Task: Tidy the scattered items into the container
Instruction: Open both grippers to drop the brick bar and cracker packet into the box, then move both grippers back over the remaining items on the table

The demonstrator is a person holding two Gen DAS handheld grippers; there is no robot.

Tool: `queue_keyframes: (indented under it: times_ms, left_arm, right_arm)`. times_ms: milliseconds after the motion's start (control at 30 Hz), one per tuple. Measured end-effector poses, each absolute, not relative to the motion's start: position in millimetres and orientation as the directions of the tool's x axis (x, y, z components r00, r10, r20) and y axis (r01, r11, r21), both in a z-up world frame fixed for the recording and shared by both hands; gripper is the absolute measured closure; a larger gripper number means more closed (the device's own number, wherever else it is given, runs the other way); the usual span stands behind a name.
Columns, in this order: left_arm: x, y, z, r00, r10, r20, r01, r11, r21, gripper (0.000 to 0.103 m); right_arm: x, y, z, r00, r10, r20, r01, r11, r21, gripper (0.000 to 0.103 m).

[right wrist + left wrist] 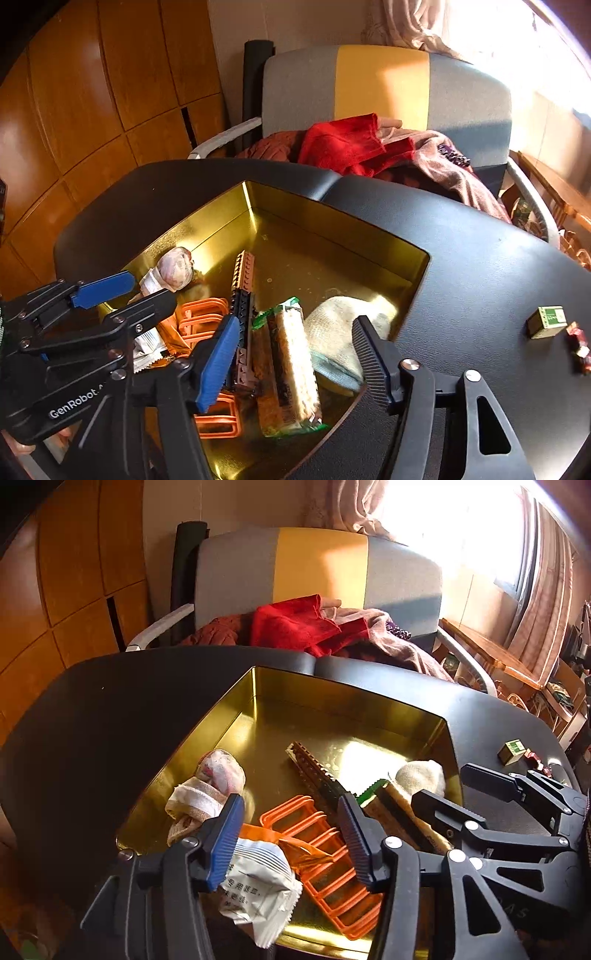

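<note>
Where readable, "GenRobot" on left tongs point(125, 299)

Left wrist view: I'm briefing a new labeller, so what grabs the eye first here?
The shiny gold tin on the black table, holding an orange rack and a white snack packet between the open left gripper. Behind, red cloth heaped on a grey-and-yellow chair.

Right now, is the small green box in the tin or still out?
Out. The small green box sits on the black table, right of the gold tin, beside a red wrapped item.
</note>
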State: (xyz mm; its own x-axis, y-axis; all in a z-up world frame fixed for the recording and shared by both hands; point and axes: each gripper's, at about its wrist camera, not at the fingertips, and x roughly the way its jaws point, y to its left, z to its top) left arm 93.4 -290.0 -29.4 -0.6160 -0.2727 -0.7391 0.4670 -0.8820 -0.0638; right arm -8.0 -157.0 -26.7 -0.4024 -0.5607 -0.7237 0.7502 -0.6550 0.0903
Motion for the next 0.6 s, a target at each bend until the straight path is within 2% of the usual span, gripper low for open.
queue_keyframes:
  times_ms: [200,467,600]
  left_arm:
    - [94,-257,-22,-0.643,-0.224,-0.732,0.405,-0.911,-0.077,0.048]
    - [80,-190,-20,-0.669,-0.113,-0.735,0.245,-0.967,-0.075,0.048]
    - [69,-153,-29,-0.653,-0.044,-0.756,0.147,-0.987,-0.069,0.047]
  right_arm:
    - [-10,-115,-19,-0.481,-0.532,-0.697,0.676,-0.731,0.091,0.022]
    - [-21,-41,-19,-0.575,-0.436,-0.692,0.551,-0.832,0.066,0.014]
    - [-29,9,-26,-0.613,-0.373,-0.697,0.464,-0.883,0.064,0.013]
